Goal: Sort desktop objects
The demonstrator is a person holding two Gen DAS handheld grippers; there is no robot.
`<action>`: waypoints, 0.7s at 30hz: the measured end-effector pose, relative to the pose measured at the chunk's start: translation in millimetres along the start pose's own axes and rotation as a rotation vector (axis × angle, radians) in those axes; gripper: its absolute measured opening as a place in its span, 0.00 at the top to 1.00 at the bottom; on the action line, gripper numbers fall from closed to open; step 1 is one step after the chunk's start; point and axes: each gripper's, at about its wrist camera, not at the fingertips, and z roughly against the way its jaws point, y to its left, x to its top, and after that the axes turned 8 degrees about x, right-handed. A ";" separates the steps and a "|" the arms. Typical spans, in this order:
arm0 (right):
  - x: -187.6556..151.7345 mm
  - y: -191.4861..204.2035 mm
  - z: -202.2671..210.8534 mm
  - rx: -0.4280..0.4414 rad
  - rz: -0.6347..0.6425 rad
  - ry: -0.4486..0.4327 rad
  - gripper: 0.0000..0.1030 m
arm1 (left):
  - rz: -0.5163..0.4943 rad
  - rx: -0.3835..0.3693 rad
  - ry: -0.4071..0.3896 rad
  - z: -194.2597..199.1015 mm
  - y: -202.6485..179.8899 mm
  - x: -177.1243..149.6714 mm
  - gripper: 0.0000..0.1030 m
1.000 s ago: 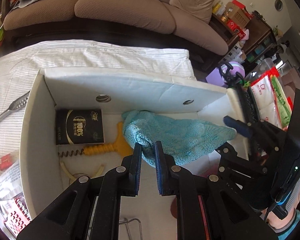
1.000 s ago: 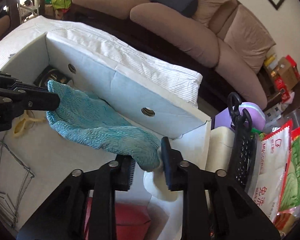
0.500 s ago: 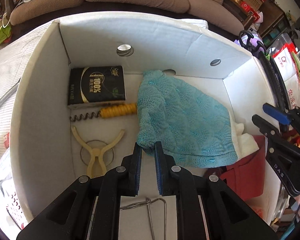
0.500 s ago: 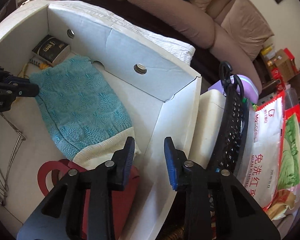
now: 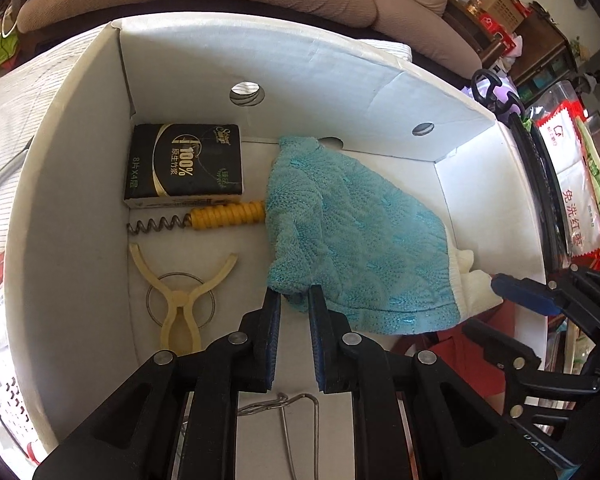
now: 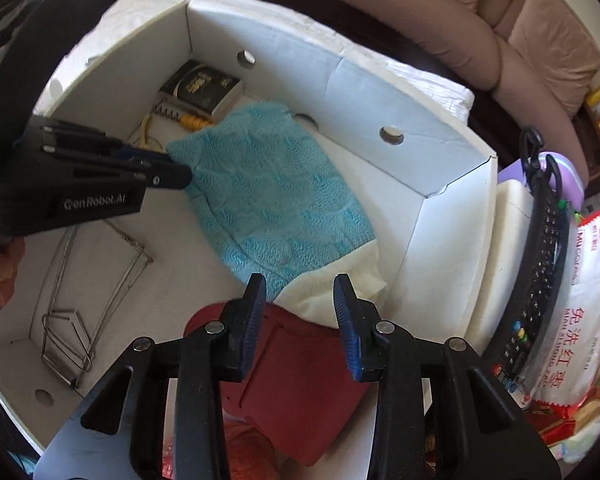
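A teal knitted cloth with a cream cuff [image 5: 360,236] [image 6: 272,200] lies flat on the floor of the white cardboard box [image 5: 300,68] [image 6: 340,92]. My left gripper [image 5: 294,300] [image 6: 180,172] is at the cloth's near corner, its jaws slightly apart with the cloth's edge between the tips. My right gripper [image 6: 300,292] [image 5: 496,300] is open and empty, just above the cream cuff and a red item [image 6: 300,372].
In the box lie a black tissue pack [image 5: 184,164], a yellow-handled corkscrew [image 5: 204,218], a cream clip [image 5: 180,304] and a wire hanger [image 6: 80,292]. Right of the box are a black keyboard [image 6: 544,264] and snack bags [image 6: 588,280]. A sofa stands behind.
Both grippers lowered the cloth into the box and it now lies flat. My right gripper let go of the cuff and opened. My left gripper's jaws have opened a little.
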 end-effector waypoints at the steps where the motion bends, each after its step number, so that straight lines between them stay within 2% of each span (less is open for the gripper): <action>1: -1.1 3.0 -5.3 -0.016 0.015 0.018 0.68 | 0.002 -0.002 0.000 0.5 0.6 0.3 0.88; 3: -1.3 3.2 -16.1 -0.050 0.026 0.055 0.68 | 0.009 -0.007 0.001 0.5 1.6 1.4 0.88; 9: 1.4 1.2 -30.9 -0.079 0.024 0.098 0.71 | 0.004 -0.007 0.005 -0.2 4.3 -0.1 0.88; 15: 6.7 -3.8 -48.3 -0.230 0.053 0.142 0.75 | 0.013 -0.028 0.033 -7.3 -0.8 -3.1 0.88; 17: 10.0 -10.2 -52.6 -0.284 0.046 0.141 0.75 | 0.020 -0.037 0.041 -11.5 -3.3 -3.2 0.88; 21: 14.3 -25.9 -52.4 -0.297 -0.019 0.101 0.75 | 0.023 -0.050 0.062 -21.3 -11.4 -3.2 0.88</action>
